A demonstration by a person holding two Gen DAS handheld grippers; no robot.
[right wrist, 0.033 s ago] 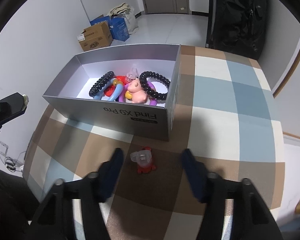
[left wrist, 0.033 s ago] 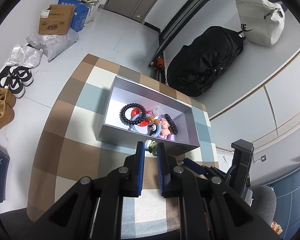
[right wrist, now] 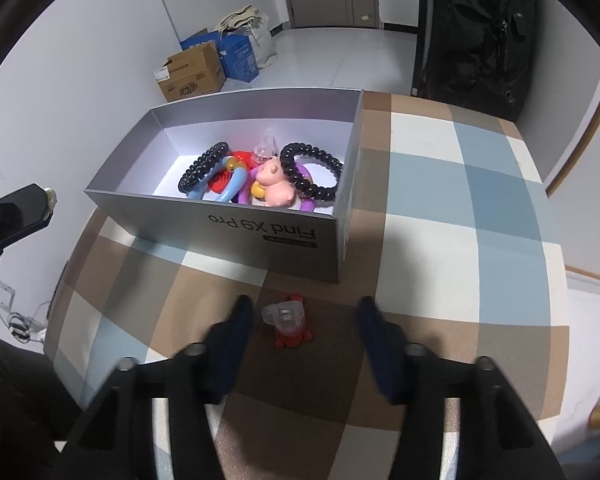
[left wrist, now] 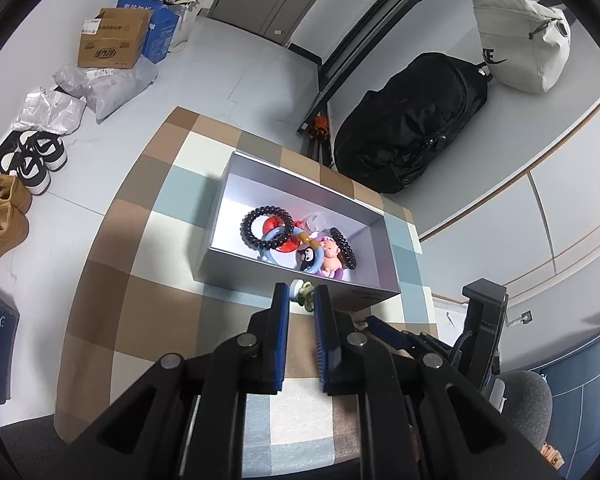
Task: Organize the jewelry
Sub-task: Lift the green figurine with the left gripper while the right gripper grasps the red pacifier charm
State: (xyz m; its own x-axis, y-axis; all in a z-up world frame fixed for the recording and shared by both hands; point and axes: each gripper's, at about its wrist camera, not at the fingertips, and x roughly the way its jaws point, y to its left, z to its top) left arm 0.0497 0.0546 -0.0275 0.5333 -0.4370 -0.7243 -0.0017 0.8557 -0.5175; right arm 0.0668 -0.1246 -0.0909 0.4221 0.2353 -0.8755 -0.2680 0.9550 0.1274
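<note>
Currently my left gripper (left wrist: 302, 300) is pinching a small green-and-white charm (left wrist: 302, 291) at its fingertips, just outside the near wall of the grey box (left wrist: 300, 178). In the right wrist view this gripper (right wrist: 40, 204) shows at the left edge, well apart from the box.

My right gripper (right wrist: 305, 310) hangs over the checked tablecloth (right wrist: 460, 220) with its jaws spread. Both fingers (right wrist: 240, 320) are blurred. A red charm with a clear cap (right wrist: 289, 325) lies on the cloth between them, nearer the left finger; neither pad touches it. It sits just in front of the box's printed wall (right wrist: 260, 236).

Inside the box lie two black bead bracelets (right wrist: 312, 176), a blue ring (right wrist: 232, 186), a pink pig figure (right wrist: 276, 186) and a red piece (left wrist: 274, 224), piled together.
</note>
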